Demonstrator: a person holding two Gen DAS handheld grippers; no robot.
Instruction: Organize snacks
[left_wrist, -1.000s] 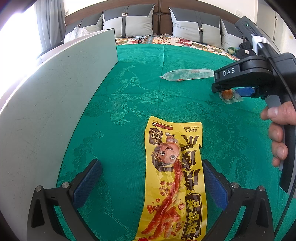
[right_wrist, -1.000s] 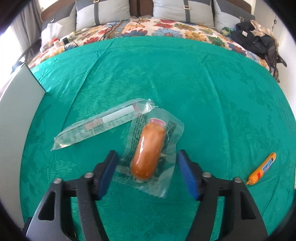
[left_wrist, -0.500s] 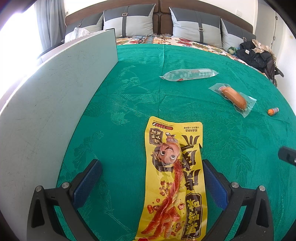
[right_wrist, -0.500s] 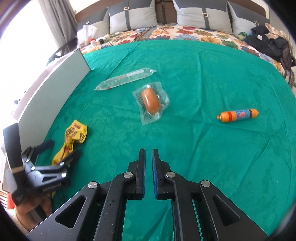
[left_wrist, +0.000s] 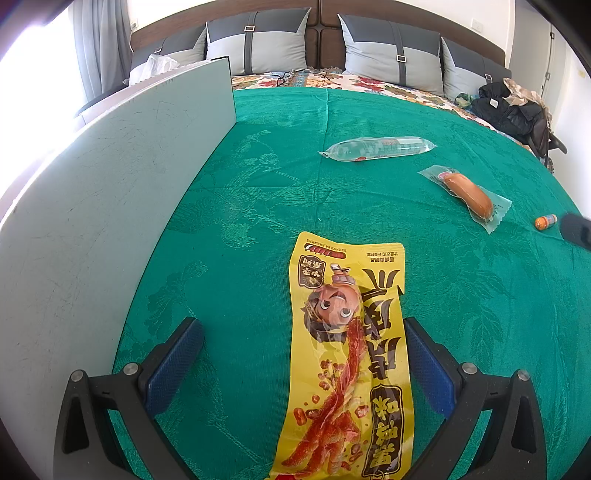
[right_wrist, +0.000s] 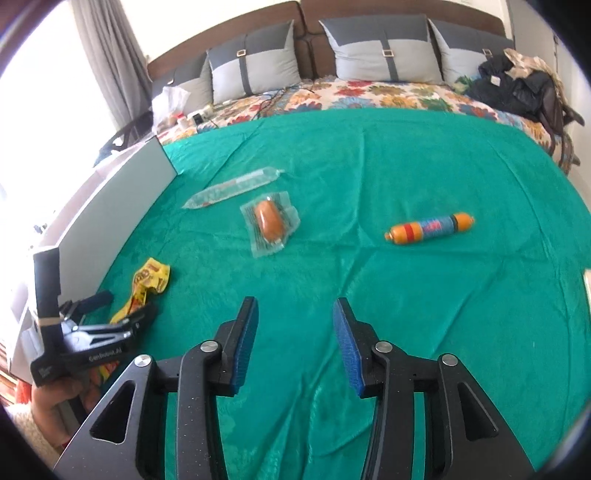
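Between the left gripper's spread jaws lies the yellow snack packet, lengthwise on the green cloth, nearer the right-hand pad; neither pad visibly touches it. Jaws wide apart, holding nothing. Immediately left of the left jaw stands a grey-white board, upright along the cloth's edge.

Right gripper: jaws parted, empty, hovering over bare cloth. Nothing between them.

Ahead of the right jaws, slightly left: a sausage in a clear wrapper. Ahead and right, well apart from it: a small orange-and-blue sausage stick. Beyond the wrapped sausage, further left: a long clear-wrapped packet. Far beyond all this, a floral bedspread and grey pillows.

Progress, as judged: early. Four snacks lie scattered, none gathered into any group or container that shows. The yellow packet looks the likeliest next pick, being already framed by the left jaws; three others remain untouched.
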